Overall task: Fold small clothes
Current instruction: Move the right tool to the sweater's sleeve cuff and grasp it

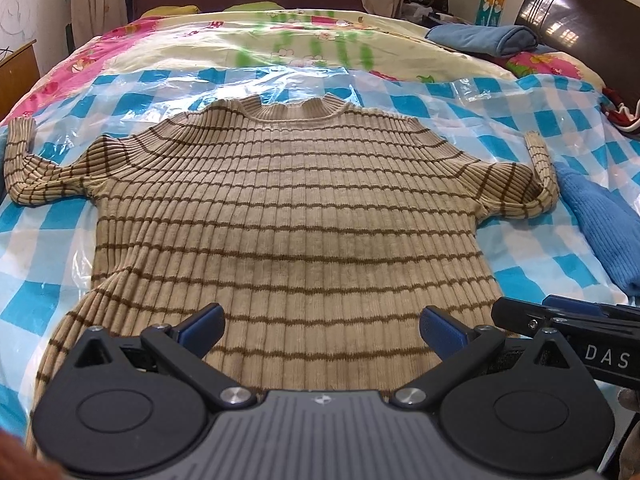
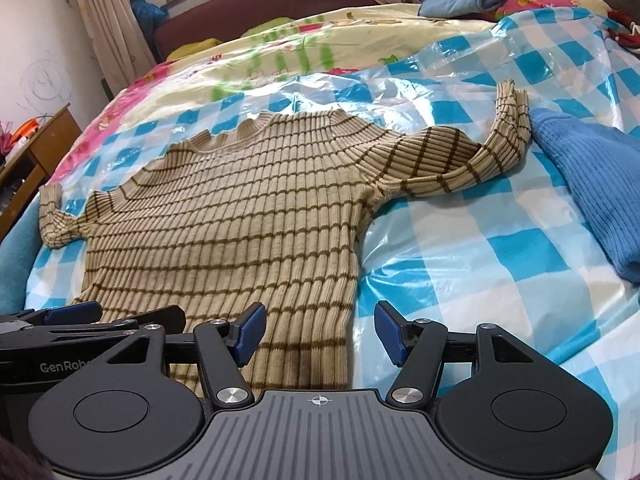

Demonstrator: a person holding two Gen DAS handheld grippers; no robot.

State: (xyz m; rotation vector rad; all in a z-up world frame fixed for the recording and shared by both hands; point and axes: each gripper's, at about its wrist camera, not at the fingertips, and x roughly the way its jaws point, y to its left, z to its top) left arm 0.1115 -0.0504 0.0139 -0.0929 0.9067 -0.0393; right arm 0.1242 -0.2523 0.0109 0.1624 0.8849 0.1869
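A tan ribbed sweater with brown stripes (image 1: 288, 208) lies flat on a blue-and-white checked plastic sheet (image 1: 532, 264), collar away from me, both sleeves bent upward. It also shows in the right wrist view (image 2: 224, 220). My left gripper (image 1: 322, 330) is open and empty, hovering over the sweater's hem. My right gripper (image 2: 320, 334) is open and empty at the sweater's lower right edge, left finger over the knit, right finger over the sheet. The right gripper's fingers (image 1: 560, 312) show at the right edge of the left wrist view, and the left gripper's fingers (image 2: 72, 312) show at the left edge of the right wrist view.
A blue knit garment (image 2: 592, 184) lies right of the sweater's right sleeve; it also shows in the left wrist view (image 1: 600, 220). A floral quilt (image 1: 256, 40) covers the far bed. A folded blue cloth (image 1: 484, 38) lies at the back right. A wooden cabinet (image 2: 36, 152) stands left.
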